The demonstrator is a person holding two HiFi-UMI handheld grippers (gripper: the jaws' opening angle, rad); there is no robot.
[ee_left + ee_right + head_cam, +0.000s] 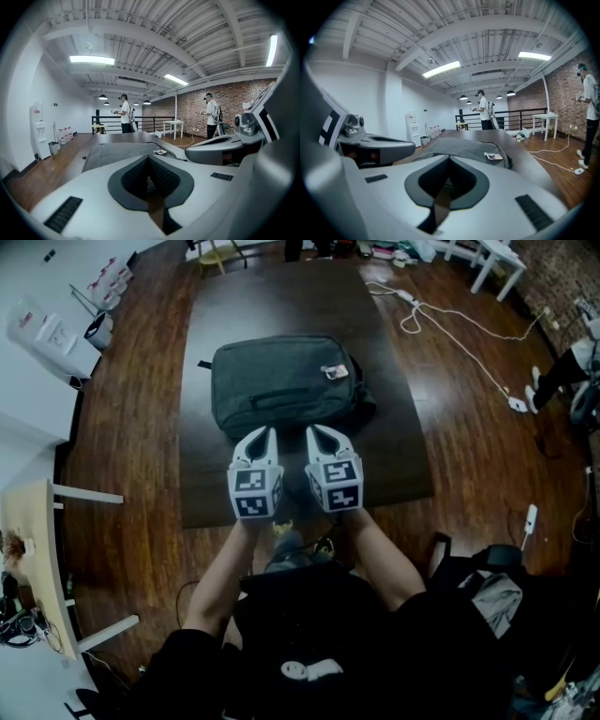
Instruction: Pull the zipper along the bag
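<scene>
The grey bag (281, 381) lies flat on the dark table (398, 465), in the upper middle of the head view, with a small card (335, 371) near its upper right corner. The left claw (265, 433) and right claw (313, 430) sit side by side just below its near edge, both pinched together and empty. I cannot make out the zipper pull. Closed claws would likely only nudge the soft bag away. Pulling with nothing pinning the fabric could drag the whole bag.

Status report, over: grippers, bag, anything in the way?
Left gripper shut, empty. Right gripper shut, empty. Bag flat on table, grippers at its near edge. Nothing in the way.
</scene>
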